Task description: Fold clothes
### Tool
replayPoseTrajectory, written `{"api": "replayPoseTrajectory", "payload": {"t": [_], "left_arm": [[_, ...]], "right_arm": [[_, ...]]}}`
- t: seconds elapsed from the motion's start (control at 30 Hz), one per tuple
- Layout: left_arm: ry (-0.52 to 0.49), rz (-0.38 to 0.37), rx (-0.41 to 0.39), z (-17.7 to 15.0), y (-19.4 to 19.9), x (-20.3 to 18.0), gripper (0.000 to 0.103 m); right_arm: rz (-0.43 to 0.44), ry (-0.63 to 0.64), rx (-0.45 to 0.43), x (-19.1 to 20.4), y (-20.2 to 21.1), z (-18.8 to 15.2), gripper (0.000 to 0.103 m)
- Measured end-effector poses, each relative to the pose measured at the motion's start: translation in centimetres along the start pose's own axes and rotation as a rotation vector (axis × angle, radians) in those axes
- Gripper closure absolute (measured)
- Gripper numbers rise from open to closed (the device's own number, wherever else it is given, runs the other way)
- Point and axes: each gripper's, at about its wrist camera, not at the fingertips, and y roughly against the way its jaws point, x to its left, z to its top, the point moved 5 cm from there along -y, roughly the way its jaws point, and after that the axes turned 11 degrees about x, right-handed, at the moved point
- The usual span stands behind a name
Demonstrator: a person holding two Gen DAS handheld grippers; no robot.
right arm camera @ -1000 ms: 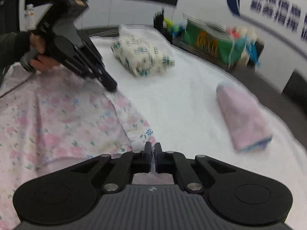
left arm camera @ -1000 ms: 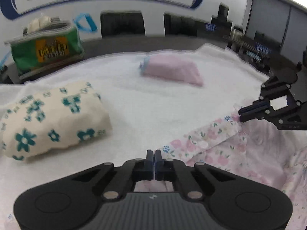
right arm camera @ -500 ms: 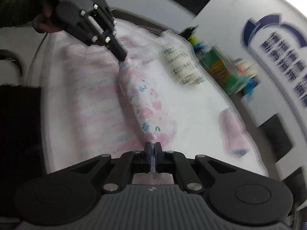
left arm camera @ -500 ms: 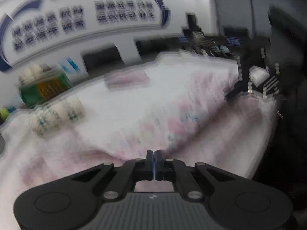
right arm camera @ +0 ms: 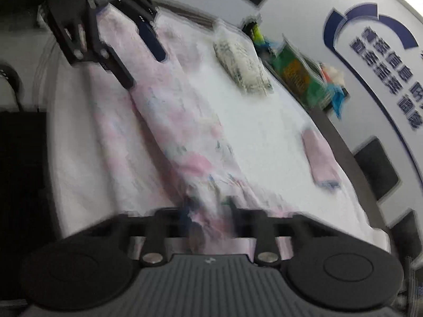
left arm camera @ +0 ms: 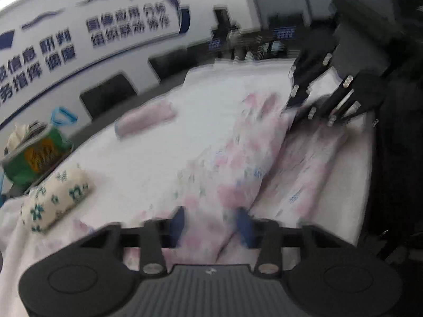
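On the white padded surface (left arm camera: pixel 158 153) we see the pink floral garment (left arm camera: pixel 238 163) lying along the near right side, bunched into a long raised ridge that runs from one gripper to the other. Left gripper (left arm camera: pixel 211 216) sits at the near end of that ridge: its jaws stand clearly apart, and the cloth passes loosely between the fingers (left arm camera: pixel 179 222); frames are blurred, but we see no pinch. Right gripper (right arm camera: pixel 207 206) is at the other end of the ridge, its jaws opening, with the floral fabric (right arm camera: pixel 171 121) still lying between them and not clamped. From the right wrist view, the left gripper (right arm camera: pixel 144 68) shows at far left with both fingers spread over the garment's edge; from the left wrist view, the right gripper (left arm camera: pixel 309 115) shows at far right, tips at the cloth, though we cannot tell if they touch it. Well apart from the garment, a folded pink piece (left arm camera: pixel 145 119) lies far on the surface, and a folded cream piece with teal flowers (left arm camera: pixel 55 198) lies at the left edge. Just beyond that sits a green bag (left arm camera: pixel 34 155), off the white cover. Behind everything is a white wall with blue lettering (left arm camera: pixel 127 26).
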Motion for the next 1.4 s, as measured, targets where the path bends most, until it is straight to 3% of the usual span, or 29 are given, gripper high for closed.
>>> {"api": "replayPoseTrajectory", "payload": {"t": [0.03,0.2,0.3,0.37,0.4,0.43,0.5,0.53,0.6,0.67,0.7,0.73,0.77,0.8,0.87,0.93,1.03,1.07,1.13,1.23,1.33,1.4], "left_arm": [[0.000,0.000,0.027,0.0,-0.8,-0.1,0.100],[0.025,0.008,-0.025,-0.2,2.2,0.0,0.103],[0.005,0.030,-0.026,-0.8,3.6,-0.8,0.103],[-0.007,0.041,-0.005,-1.4,3.3,-1.7,0.103],[-0.015,0.056,0.003,-1.7,3.0,-2.1,0.103],[-0.023,0.072,0.009,-1.9,2.6,-2.4,0.103],[0.005,0.059,0.007,-2.0,2.7,-2.4,0.103],[0.021,0.051,-0.001,-2.0,3.0,-2.3,0.103],[0.045,0.047,-0.016,-1.9,3.7,-2.1,0.103],[0.061,0.051,-0.027,-1.7,4.4,-1.9,0.103],[0.060,0.051,-0.024,-1.8,4.5,-1.9,0.103],[0.057,0.049,-0.020,-2.0,4.6,-2.1,0.103],[0.061,0.047,-0.009,-2.2,4.2,-2.0,0.103],[0.066,0.040,0.011,-2.5,3.8,-2.1,0.103],[0.089,0.029,0.039,-3.4,3.0,-2.3,0.102],[0.129,0.011,0.047,-4.1,2.9,-2.2,0.099],[0.252,-0.110,-0.026,-3.9,5.1,-0.7,0.093],[0.299,-0.107,-0.059,-3.2,5.8,0.2,0.092],[0.392,-0.080,-0.124,-1.6,7.1,2.0,0.091],[0.483,0.114,-0.130,1.8,4.8,4.0,0.091],[0.569,0.212,-0.035,3.0,0.0,5.2,0.091],[0.607,0.224,0.028,2.3,-2.3,5.2,0.091]], "right_arm": [[-0.027,0.005,0.001,0.0,-0.1,-0.1,0.095],[-0.180,0.080,-0.082,1.3,3.7,0.6,0.095],[-0.212,0.160,-0.038,3.4,3.3,0.4,0.095],[-0.183,0.185,0.009,4.8,1.9,-0.1,0.090],[-0.158,0.187,0.039,5.3,1.1,-0.4,0.077],[-0.138,0.188,0.054,5.5,0.5,-0.6,0.071],[-0.122,0.149,0.009,5.0,1.1,-0.2,0.067],[-0.106,0.120,-0.026,4.5,1.5,0.3,0.055],[-0.079,0.090,-0.099,4.1,2.0,1.5,0.050],[-0.068,0.107,-0.169,4.6,2.1,3.0,0.052],[-0.053,0.134,-0.181,5.3,1.9,3.5,0.062],[-0.033,0.161,-0.162,5.9,0.9,3.9,0.088],[-0.012,0.186,-0.136,6.5,-0.3,4.3,0.099],[0.014,0.179,-0.106,6.7,-1.2,4.3,0.101],[0.082,0.140,-0.046,6.6,-2.5,3.9,0.103],[0.124,0.090,-0.040,6.3,-2.2,3.5,0.102],[0.181,0.033,-0.057,5.7,-1.1,3.0,0.097],[0.198,0.024,-0.076,5.8,0.0,2.5,0.097],[0.213,-0.054,-0.163,4.9,2.6,2.4,0.096],[0.194,-0.279,-0.258,1.8,2.9,4.0,0.096],[0.138,-0.502,-0.204,-0.7,-0.9,5.7,0.096],[0.100,-0.551,-0.091,-0.2,-4.0,6.0,0.096]]}}
